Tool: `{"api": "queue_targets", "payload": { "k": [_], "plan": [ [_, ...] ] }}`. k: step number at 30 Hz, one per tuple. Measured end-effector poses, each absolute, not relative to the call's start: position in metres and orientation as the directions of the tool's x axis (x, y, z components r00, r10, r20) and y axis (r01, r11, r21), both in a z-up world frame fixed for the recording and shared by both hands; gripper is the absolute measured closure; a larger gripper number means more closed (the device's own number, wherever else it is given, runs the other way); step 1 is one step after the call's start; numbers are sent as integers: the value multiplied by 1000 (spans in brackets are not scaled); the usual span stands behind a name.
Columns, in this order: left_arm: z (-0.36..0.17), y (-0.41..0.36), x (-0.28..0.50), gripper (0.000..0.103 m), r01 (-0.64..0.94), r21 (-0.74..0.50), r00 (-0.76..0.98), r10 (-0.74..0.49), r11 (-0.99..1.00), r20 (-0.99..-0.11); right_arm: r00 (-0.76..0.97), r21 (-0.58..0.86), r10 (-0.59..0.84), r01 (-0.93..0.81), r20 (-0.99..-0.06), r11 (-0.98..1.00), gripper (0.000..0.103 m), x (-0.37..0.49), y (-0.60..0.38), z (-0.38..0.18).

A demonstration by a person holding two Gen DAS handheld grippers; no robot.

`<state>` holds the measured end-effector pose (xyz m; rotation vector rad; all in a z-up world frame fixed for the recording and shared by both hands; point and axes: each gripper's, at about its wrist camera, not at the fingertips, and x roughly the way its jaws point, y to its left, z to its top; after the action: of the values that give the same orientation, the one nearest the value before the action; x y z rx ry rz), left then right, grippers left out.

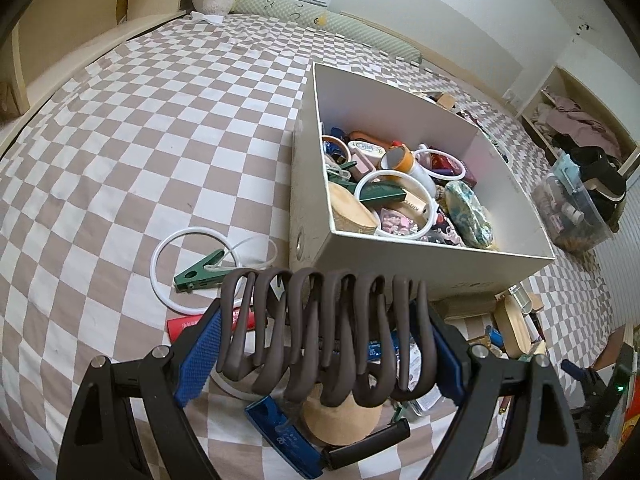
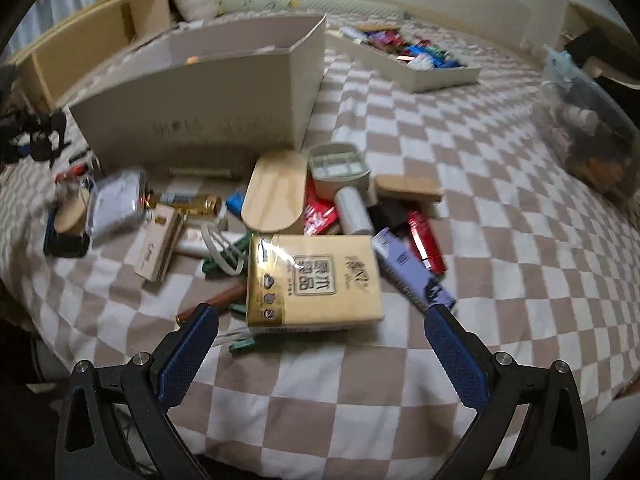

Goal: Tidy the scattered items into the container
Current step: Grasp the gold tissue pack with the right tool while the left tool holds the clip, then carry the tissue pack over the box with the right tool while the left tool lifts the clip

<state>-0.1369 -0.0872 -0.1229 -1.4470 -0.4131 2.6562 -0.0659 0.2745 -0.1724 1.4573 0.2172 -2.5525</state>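
Nearest the left wrist camera, the left gripper [image 1: 326, 340] was clenched across the width of a dark brown wavy rack [image 1: 326, 336], its blue pads bearing on the two outer loops. This rack hung clear of the bed [image 1: 120, 140], just short of the near wall of the white box [image 1: 400, 258], which was already well filled with rings, tubes and small packets. The rack appeared to be light, stiff coated wire; a hold across its ends looked sound, though the loops could twist if the grip loosened. Beside the box, on its left, a white ring [image 1: 168, 264] and a green clip [image 1: 199, 271] lay on the bed.

The right gripper [image 2: 320, 344] stood released and empty, jaws wide. A tan tissue pack [image 2: 312, 280] lay flat on the bed directly ahead of it, between the line of the two fingers and well short of the box. That pack was judged soft, light and film-wrapped, hence slippery; it would best be taken across its shorter sides. More clutter lay between pack and box, including a wooden lid [image 2: 274, 196] and a purple tube [image 2: 412, 270].
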Motion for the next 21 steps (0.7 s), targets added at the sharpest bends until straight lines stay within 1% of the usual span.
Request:
{"api": "queue_targets", "payload": {
  "k": [5,6,7,8,11,17,21],
  "plan": [
    [-119,-88,-136,13,47,-285,-556,212,-957,-804,-484,10,-109,203,-868,-979,0,-78,273,-185],
    [-119,-88,-136,13,46,-288,-557,215,-956,-802,-491,21,-111,184,-864,-983,6,-80,275,-186],
    [-118,-88,-136,13,44,-293,-558,220,-955,-800,-500,36,-116,165,-859,-986,24,-83,278,-187],
    [-118,-88,-136,13,42,-296,-559,223,-954,-799,-501,52,-122,150,-857,-987,27,-85,281,-188],
    [-117,-88,-136,13,40,-300,-560,227,-953,-796,-499,100,-147,120,-854,-988,27,-87,288,-190],
    [-115,-85,-135,14,24,-304,-559,239,-952,-794,-500,120,-152,96,-853,-988,27,-77,291,-187],
    [-111,-81,-134,14,9,-301,-563,244,-953,-789,-513,193,-173,15,-841,-981,27,-71,307,-179]
  ]
}}
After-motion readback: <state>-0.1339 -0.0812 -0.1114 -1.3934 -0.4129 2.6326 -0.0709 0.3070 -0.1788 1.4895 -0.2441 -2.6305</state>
